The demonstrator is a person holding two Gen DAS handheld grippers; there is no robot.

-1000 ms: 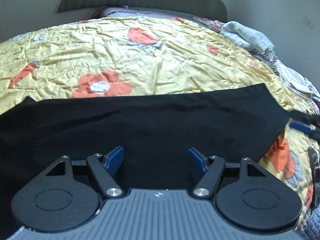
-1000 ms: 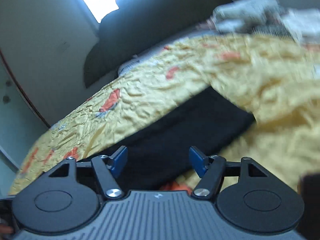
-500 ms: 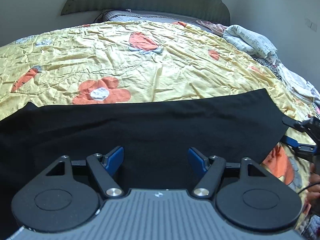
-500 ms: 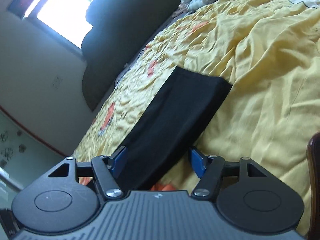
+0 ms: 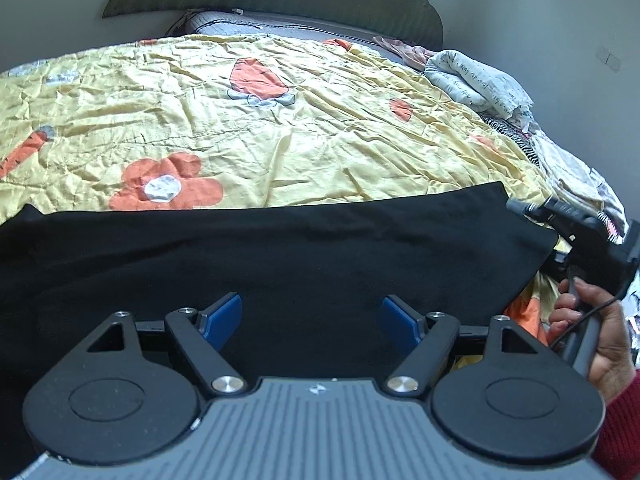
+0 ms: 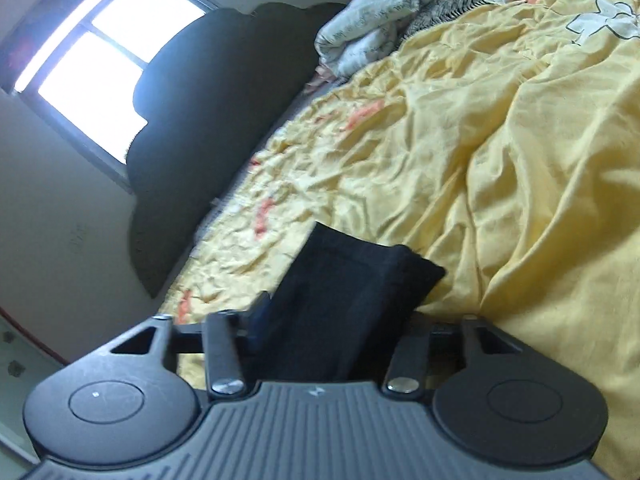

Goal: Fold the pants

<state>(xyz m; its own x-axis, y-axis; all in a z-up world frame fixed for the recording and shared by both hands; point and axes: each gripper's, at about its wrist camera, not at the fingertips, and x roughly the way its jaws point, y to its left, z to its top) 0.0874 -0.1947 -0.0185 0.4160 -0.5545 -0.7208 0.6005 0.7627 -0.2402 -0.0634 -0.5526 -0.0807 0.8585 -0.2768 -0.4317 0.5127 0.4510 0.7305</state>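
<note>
The black fabric pants lie in a long flat band across the lower middle of the left wrist view, spread over the crumpled yellow bedspread with orange flowers, one end running off the left edge, the other ending in a squared edge at the right. Down at the bottom centre, the left gripper hangs over the dark cloth with its blue-padded fingers spread wide and opening a touch more, pressing on nothing. Over at the right edge of that same view, the right gripper reaches in at the end of the pants, a hand in a red sleeve wrapped round its handle. In the right wrist view the picture is tilted, and the pants run up from between the black fingers at lower centre; the jaws are closing and the fabric bunches in the gap, pinched there. Beyond, a heap of pale printed laundry sits at top centre, the dark scalloped headboard and bright window at upper left
</note>
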